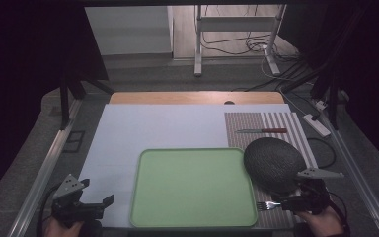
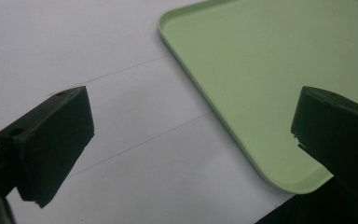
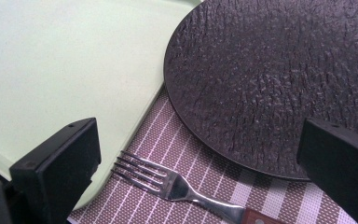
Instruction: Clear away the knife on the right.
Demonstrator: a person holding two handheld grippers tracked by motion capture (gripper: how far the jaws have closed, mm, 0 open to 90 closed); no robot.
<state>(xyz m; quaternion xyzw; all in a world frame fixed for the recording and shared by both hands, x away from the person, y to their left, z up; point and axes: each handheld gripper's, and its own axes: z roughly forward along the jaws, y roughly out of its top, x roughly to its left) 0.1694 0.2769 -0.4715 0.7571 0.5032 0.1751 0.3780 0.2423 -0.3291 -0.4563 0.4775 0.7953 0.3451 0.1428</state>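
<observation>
Near the table's front right corner, the right gripper (image 1: 282, 203) hangs just above the striped placemat (image 1: 276, 121), jaws spread wide with nothing pinched between them. The fork (image 3: 177, 185) lies on the mat beneath them, tines toward the green tray (image 1: 192, 187), just beside the tray's edge and the dark textured plate (image 1: 274, 163). Its wooden handle end appears in the right gripper view, where the plate's rim overlaps the tray's corner. At the front left, the left gripper (image 1: 103, 205) sits equally wide and empty over the white sheet (image 2: 121, 116), pointing toward the tray. From the high view, a knife (image 1: 261, 131) rests farther back on the mat. Both hands enter low at the bottom edge.
</observation>
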